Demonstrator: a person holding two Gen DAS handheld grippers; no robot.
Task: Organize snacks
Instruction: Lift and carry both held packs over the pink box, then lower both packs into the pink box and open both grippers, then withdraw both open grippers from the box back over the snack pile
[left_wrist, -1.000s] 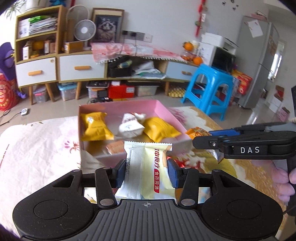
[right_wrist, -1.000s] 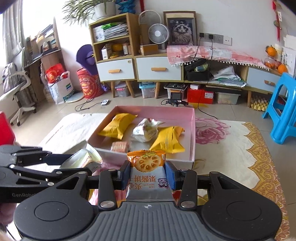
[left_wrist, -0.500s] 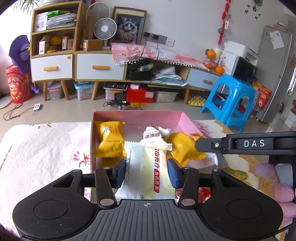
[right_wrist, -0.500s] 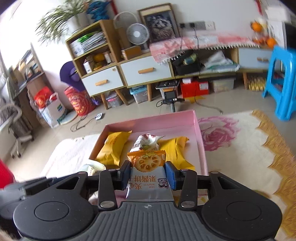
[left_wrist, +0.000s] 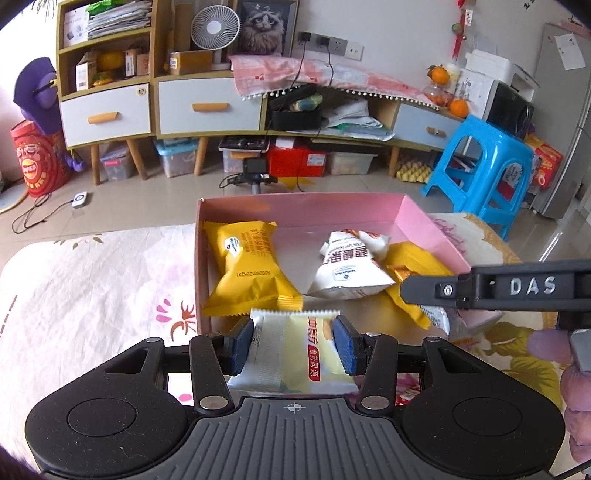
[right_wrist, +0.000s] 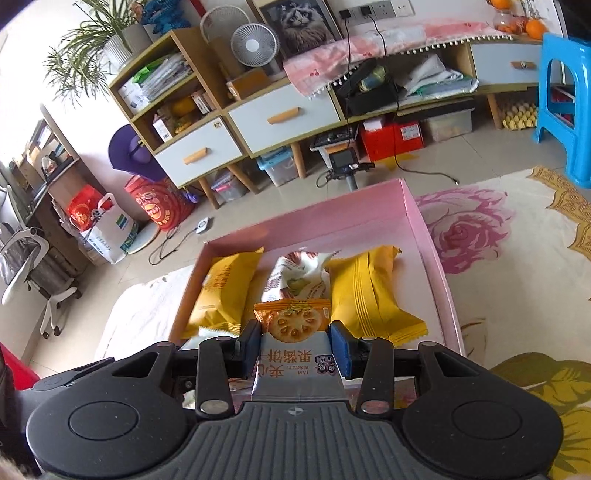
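Note:
A pink box (left_wrist: 428, 225) sits on the flowered cloth and holds two yellow snack packs (left_wrist: 247, 266) and a white snack pack (left_wrist: 351, 266). My left gripper (left_wrist: 293, 341) is shut on a white-and-yellow snack packet (left_wrist: 295, 354), held over the box's near edge. My right gripper (right_wrist: 295, 341) is shut on a jam biscuit packet (right_wrist: 293, 354), held above the box's near end, over the packs (right_wrist: 369, 291) inside. The right gripper also shows at the right of the left wrist view (left_wrist: 517, 288).
The box (right_wrist: 424, 236) lies on a table with a rose-patterned cloth (right_wrist: 480, 229). Beyond are the tiled floor, low cabinets with drawers (left_wrist: 207, 107), a blue plastic stool (left_wrist: 480, 170) and a camera tripod (left_wrist: 255, 173).
Both grippers have moved forward and up over the pink box, each still holding its packet. The box's contents now lie closer beneath them.

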